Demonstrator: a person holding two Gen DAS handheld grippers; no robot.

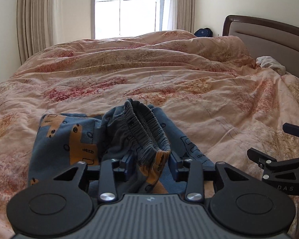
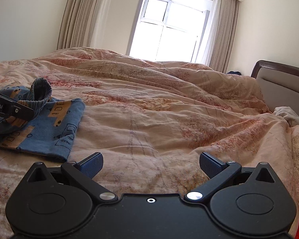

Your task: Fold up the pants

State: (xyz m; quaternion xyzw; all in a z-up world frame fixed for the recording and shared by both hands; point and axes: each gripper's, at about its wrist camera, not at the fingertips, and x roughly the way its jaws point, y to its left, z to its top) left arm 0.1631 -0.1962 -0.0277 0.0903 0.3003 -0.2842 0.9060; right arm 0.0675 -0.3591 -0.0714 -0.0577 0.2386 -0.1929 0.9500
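Small blue pants [image 1: 69, 139] with an orange print lie on the bed. Their grey elastic waistband [image 1: 145, 131] stands bunched between the fingers of my left gripper [image 1: 151, 165]. The jaws stand a little apart around the fabric, and whether they pinch it is unclear. In the right wrist view the pants [image 2: 49, 123] lie at the left, folded, with the left gripper [image 2: 14, 109] at the waistband. My right gripper [image 2: 151, 165] is open and empty over bare duvet to the right of the pants. It also shows in the left wrist view [image 1: 277, 151].
A rumpled peach floral duvet [image 1: 169, 75] covers the bed. A padded headboard [image 1: 273, 45] stands at the right, with a white cloth [image 1: 271, 63] beside it. A window [image 1: 127, 8] with curtains is at the back. A dark bag [image 1: 203, 32] lies beyond the bed.
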